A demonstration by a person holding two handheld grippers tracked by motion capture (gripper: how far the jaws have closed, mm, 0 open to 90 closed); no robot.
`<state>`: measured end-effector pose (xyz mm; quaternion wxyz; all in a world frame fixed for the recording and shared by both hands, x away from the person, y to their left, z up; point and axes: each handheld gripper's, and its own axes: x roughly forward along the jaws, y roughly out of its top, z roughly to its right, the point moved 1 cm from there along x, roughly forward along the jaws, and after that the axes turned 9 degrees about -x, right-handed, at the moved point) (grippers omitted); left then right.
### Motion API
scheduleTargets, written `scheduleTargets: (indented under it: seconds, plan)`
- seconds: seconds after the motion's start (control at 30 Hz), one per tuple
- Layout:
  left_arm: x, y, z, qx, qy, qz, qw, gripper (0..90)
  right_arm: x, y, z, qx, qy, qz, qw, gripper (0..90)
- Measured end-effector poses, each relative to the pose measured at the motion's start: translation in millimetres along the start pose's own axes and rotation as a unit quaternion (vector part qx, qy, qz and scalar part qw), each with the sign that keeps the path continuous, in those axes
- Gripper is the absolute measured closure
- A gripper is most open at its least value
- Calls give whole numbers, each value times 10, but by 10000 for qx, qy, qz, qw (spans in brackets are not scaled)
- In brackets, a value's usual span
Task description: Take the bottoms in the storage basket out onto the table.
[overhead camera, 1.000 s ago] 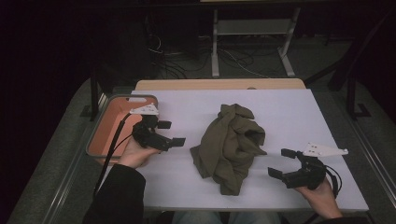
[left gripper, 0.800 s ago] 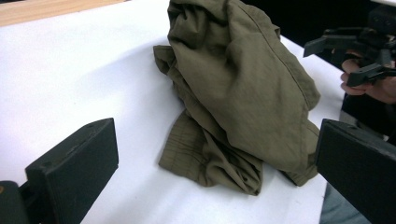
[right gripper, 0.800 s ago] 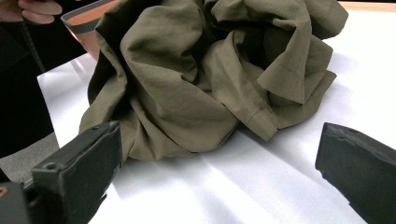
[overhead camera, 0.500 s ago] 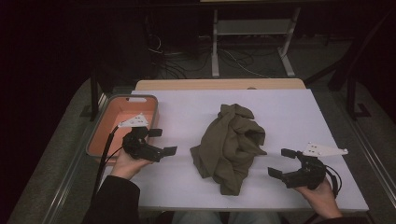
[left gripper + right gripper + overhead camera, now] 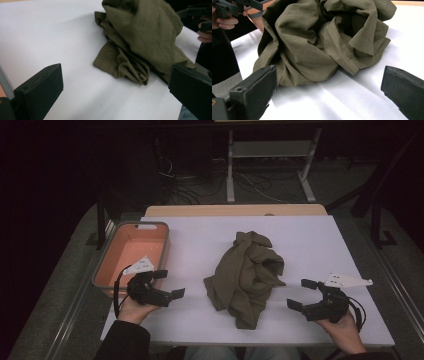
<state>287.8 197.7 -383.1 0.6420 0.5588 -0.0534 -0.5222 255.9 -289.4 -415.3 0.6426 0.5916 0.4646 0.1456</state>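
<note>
at the near edge of the white table (image 5: pixel 320 232), a person holds two grippers level with each other, one on either side of a crumpled olive-green garment (image 5: pixel 247 270), and neither touches it. the left gripper (image 5: pixel 169 283) sits near the table's left edge with its jaws spread wide and empty, pointed inward at the cloth; its own camera looks between the parted jaws at the garment's ribbed hem (image 5: pixel 110 60), which lies flat on the table and reads as the likeliest place to take hold. the right gripper (image 5: pixel 302 294) mirrors it from the other side, jaws likewise apart and holding nothing, aimed at a folded sleeve edge (image 5: pixel 352 66) (the closest loose corner on that side). the symmetry suggests a two-handed approach is being set up, probably to lift or spread the heap.

the garment lies bunched in the middle of the table, well apart from both tools. beyond the left hand, an orange bin (image 5: pixel 117 242) with a grey rim rests at the table's left edge, standing empty, a plausible destination for the cloth.

compared with a second ago, the left gripper has drawn back toward the person and lower along the bin's side, away from the garment, while the right gripper and the cloth sit where they did.
</note>
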Motion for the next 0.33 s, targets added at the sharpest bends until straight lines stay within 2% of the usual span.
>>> scheduleTargets:
  seconds: [0.33]
  plan:
    - [-2,-54,-1,-61,7,114,9999,0,-5,1,4,-5,-8,8,10000,3]
